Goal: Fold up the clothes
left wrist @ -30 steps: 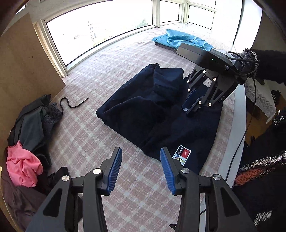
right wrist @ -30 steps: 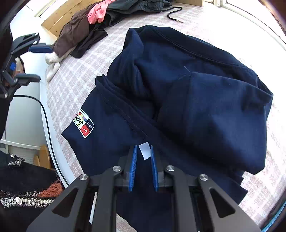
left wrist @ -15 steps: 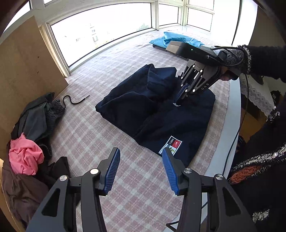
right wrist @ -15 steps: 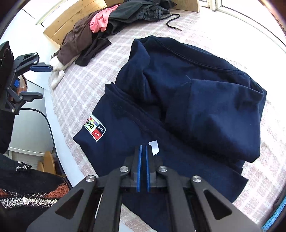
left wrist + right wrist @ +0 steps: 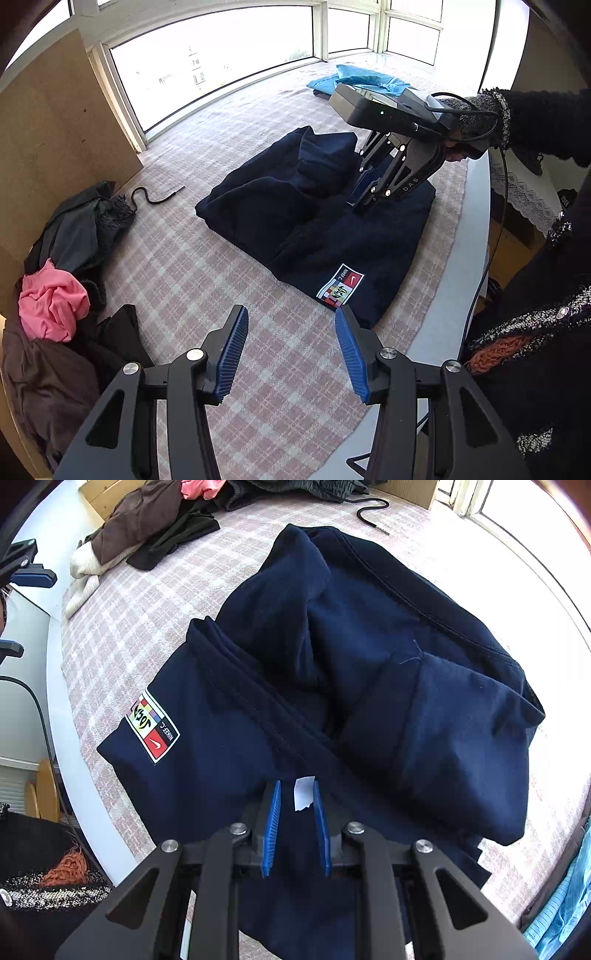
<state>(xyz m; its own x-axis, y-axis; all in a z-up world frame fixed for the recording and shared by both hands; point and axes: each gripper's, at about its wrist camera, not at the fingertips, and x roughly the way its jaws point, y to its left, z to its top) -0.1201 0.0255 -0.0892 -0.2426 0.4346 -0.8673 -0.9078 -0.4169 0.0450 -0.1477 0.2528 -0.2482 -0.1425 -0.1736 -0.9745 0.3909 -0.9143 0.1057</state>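
The navy sweatshirt (image 5: pixel 321 221) lies bunched and partly doubled over on the checked cloth (image 5: pixel 207 280), near the table's edge. It looks thick, soft and floppy, so it should sag unless taken by a hem or seam. The right gripper (image 5: pixel 295 812) hovers over the white tag (image 5: pixel 303 793), jaws slightly parted, pinching nothing. The left gripper (image 5: pixel 291 354) hangs back, jaws spread wide.

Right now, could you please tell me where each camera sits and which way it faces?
Left wrist: on the left gripper, jaws open; faces across the checked cloth to the navy garment, windows behind; shows the right gripper and a dark sleeve.
Right wrist: on the right gripper, low above the navy garment; faces the clothes pile.
Shared: garment, logo patch, pile.
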